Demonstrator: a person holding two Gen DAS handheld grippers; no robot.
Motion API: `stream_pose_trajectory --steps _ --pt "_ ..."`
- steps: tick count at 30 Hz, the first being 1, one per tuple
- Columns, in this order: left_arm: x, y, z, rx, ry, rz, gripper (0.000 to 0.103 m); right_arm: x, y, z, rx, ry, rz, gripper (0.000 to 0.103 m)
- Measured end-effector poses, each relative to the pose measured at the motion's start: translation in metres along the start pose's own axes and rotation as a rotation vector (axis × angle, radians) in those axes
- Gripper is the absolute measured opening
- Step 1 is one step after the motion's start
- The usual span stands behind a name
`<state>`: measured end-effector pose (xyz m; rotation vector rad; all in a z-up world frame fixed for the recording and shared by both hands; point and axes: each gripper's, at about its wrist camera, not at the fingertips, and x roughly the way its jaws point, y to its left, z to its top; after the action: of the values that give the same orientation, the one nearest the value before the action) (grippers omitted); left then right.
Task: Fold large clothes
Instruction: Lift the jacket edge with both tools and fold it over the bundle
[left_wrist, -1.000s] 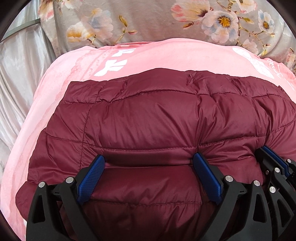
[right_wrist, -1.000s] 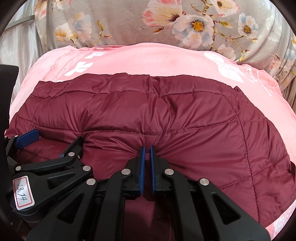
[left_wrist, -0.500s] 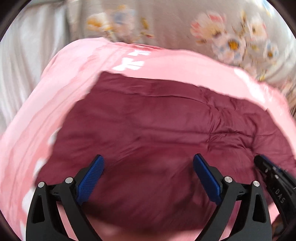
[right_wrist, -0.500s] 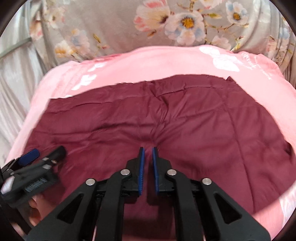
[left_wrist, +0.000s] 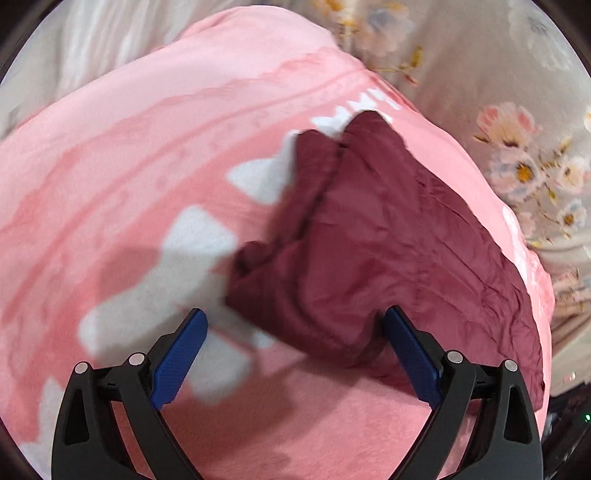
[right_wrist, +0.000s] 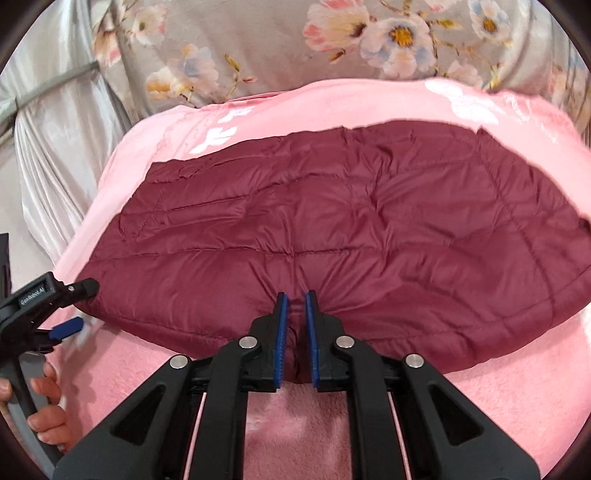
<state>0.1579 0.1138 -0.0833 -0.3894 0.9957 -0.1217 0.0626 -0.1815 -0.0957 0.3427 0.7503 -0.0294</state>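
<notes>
place: home bedroom | cues: pink plush blanket (right_wrist: 369, 424), floral bedding (right_wrist: 258, 48), satin curtain (right_wrist: 62, 122)

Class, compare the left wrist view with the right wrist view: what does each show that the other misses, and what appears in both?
Only the left wrist view shows the folded dark red quilted jacket end-on, its stacked layers visible, framed by the wide-open left gripper.

Only the right wrist view shows the jacket's broad quilted top, the right gripper pinching its near edge, and a hand holding the other gripper's handle.

Both show the jacket, the pink fleece blanket with white shapes, and the grey floral fabric behind.
</notes>
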Motion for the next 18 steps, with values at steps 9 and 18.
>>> stream_pose_trajectory --steps 9,18 --pt "-0.008 -0.044 0.005 0.114 -0.044 0.008 0.015 0.005 -0.005 -0.003 0.041 0.008 0.022 0.008" --pt "-0.102 -0.075 0.029 0.204 -0.208 -0.183 0.005 0.007 0.007 -0.013 0.128 0.085 0.165 0.008"
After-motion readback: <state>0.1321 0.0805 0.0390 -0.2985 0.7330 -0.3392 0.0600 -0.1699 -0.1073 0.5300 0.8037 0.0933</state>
